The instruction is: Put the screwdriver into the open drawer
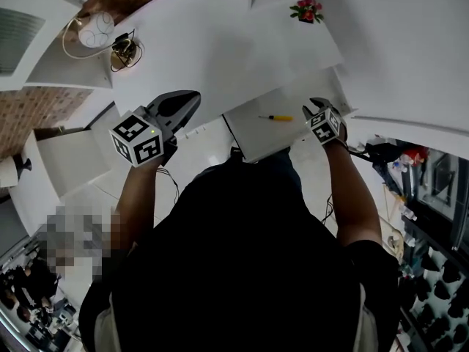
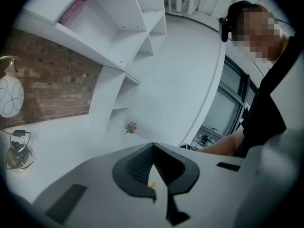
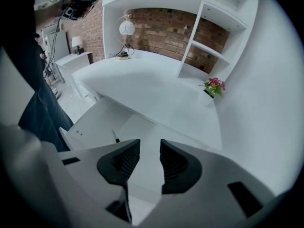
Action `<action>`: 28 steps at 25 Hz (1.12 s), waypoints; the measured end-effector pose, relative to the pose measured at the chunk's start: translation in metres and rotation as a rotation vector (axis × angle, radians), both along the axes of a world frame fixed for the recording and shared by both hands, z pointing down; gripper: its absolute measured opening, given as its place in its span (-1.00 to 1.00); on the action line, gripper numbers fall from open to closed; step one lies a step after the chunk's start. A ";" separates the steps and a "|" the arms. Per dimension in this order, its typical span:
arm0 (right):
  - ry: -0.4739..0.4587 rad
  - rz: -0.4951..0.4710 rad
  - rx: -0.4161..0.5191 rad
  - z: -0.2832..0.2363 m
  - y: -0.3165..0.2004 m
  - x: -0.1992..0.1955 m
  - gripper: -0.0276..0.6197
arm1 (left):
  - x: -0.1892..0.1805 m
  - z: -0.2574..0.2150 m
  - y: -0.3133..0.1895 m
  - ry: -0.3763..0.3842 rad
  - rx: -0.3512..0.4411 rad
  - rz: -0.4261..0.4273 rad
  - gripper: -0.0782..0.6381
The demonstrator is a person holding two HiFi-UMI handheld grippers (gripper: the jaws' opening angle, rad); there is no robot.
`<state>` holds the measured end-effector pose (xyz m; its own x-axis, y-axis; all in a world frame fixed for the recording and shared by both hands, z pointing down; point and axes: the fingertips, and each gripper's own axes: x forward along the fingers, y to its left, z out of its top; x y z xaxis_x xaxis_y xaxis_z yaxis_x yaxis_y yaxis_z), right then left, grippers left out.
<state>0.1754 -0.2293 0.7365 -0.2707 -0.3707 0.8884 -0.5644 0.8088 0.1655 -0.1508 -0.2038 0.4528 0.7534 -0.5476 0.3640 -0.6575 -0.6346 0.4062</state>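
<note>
Screwdriver point(image 1: 275, 117) lying loose in the open drawer point(image 1: 256, 136).
Centre-right of frame, on the drawer floor. Left tool point(image 1: 192, 98), centre-left: jaws closed together, gripping nothing. Right tool point(image 1: 316, 105), by the drawer's right edge: jaws slightly parted, empty.

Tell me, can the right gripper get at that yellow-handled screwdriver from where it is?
Probably yes. The right gripper hovers beside the open drawer where the screwdriver lies, jaws apart and empty, and nothing stands between them in the head view.

No legible txt, brands or nos.; only b/w square markers on left cube point(image 1: 138, 139) & right cube point(image 1: 325, 125).
</note>
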 end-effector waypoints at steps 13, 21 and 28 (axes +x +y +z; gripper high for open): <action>-0.093 0.122 0.163 -0.081 0.007 0.019 -0.49 | 0.036 -0.014 -0.009 0.005 0.036 0.114 -0.73; -0.191 0.223 0.227 -0.130 0.025 0.024 -0.49 | 0.044 -0.023 -0.016 0.004 0.055 0.141 -0.73; -0.246 0.288 0.289 -0.170 0.042 0.029 -0.50 | 0.052 -0.029 -0.019 0.004 0.068 0.167 -0.73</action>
<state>0.2041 -0.1873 0.5663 -0.3099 -0.6838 0.6606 -0.8092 0.5544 0.1943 -0.0983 -0.2229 0.4240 0.8373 -0.4382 0.3271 -0.5392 -0.7609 0.3609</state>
